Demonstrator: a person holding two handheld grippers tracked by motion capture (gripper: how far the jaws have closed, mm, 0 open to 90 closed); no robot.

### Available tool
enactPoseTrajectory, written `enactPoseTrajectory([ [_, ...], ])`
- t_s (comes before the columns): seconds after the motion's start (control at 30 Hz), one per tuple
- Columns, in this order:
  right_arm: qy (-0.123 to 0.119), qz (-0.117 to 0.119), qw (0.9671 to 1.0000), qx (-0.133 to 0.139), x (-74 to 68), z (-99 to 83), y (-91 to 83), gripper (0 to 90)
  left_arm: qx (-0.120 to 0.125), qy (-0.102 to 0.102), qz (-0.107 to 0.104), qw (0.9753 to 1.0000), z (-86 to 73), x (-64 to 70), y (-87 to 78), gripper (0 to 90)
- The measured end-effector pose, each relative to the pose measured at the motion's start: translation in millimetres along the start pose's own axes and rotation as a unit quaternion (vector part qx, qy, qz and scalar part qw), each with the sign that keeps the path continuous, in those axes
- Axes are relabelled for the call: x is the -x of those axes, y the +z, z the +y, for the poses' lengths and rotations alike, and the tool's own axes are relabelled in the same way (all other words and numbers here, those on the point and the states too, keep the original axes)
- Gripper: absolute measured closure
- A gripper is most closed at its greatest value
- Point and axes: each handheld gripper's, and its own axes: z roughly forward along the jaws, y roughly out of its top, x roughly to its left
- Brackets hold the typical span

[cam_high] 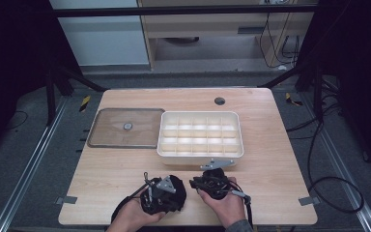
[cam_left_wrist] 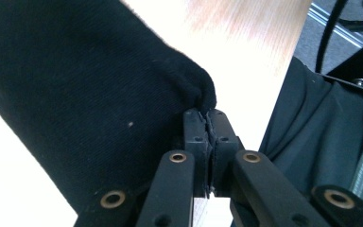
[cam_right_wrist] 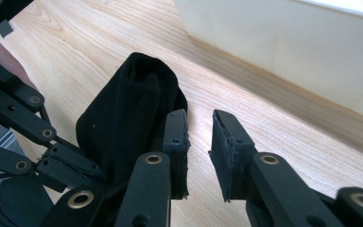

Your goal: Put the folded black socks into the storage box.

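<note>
**Near the front edge of the bench: a black cloth held in one gripper, the other ready beside it**

Near the front edge of the bench (cam_high: 270, 193), your two hands hold the grippers close together, just short of a white divided tray (cam_high: 200, 134). Left of the tray lies a clear flat lid (cam_high: 125, 128) with a small round knob.

Your left gripper (cam_left_wrist: 208, 124) has its jaws pressed together on the edge of a black cloth (cam_left_wrist: 90, 104), which bunches up between the two grippers and rests on the wood. Your right gripper (cam_right_wrist: 199, 142) has its jaws a narrow gap apart, holding nothing; its left jaw sits just beside, perhaps touching, a fold of the cloth.

The step in hand looks like taking a second grip so the cloth can be folded or carried to the tray. To do it well, keep the left grip firm and steady. Turn the right gripper toward the fold and open it a little more, so one jaw passes on each side of the fabric. Close on a full fold, not a thin edge, which could slip free. Lift both together and evenly.
</note>
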Motion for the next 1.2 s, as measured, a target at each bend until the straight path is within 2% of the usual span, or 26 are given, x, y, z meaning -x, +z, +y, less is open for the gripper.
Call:
enactPoseTrajectory([
  [0.07,0.001,-0.001,1.0000,0.001,0.0,0.1,-0.9,74.8,0.013,0.001,0.012,0.9998,2.1,1.4,-4.1,87.6],
  [0.2,0.000,0.000,1.0000,0.004,-0.3,0.5,-2.7,72.4,0.022,0.009,0.030,0.9993,3.3,6.3,-10.4,83.7],
  [0.4,0.001,-0.001,1.0000,0.005,-1.5,1.0,-3.6,69.8,0.032,0.017,0.053,0.9979,-0.3,14.0,-19.2,71.4],
  [0.67,-0.001,-0.002,1.0000,0.007,-2.9,2.1,-4.4,66.9,0.046,0.025,0.065,0.9965,-7.4,20.6,-28.2,57.7],
  [0.8,0.000,-0.002,1.0000,0.007,-5.2,3.6,-6.3,61.9,0.056,0.016,0.075,0.9955,-10.6,20.7,-37.5,48.0],
  [0.97,-0.003,0.002,0.9999,0.010,-14.9,10.7,-9.0,52.2,0.068,-0.010,0.104,0.9922,-15.8,11.7,-53.2,36.9],
  [1.1,-0.002,0.003,1.0000,0.004,-23.3,17.0,-3.7,39.3,0.073,-0.037,0.126,0.9887,-25.4,-0.9,-60.8,27.0],
  [1.2,0.003,0.007,1.0000,-0.005,-25.7,18.8,4.4,34.3,0.082,-0.062,0.147,0.9838,-36.7,-13.1,-67.6,23.2],
])
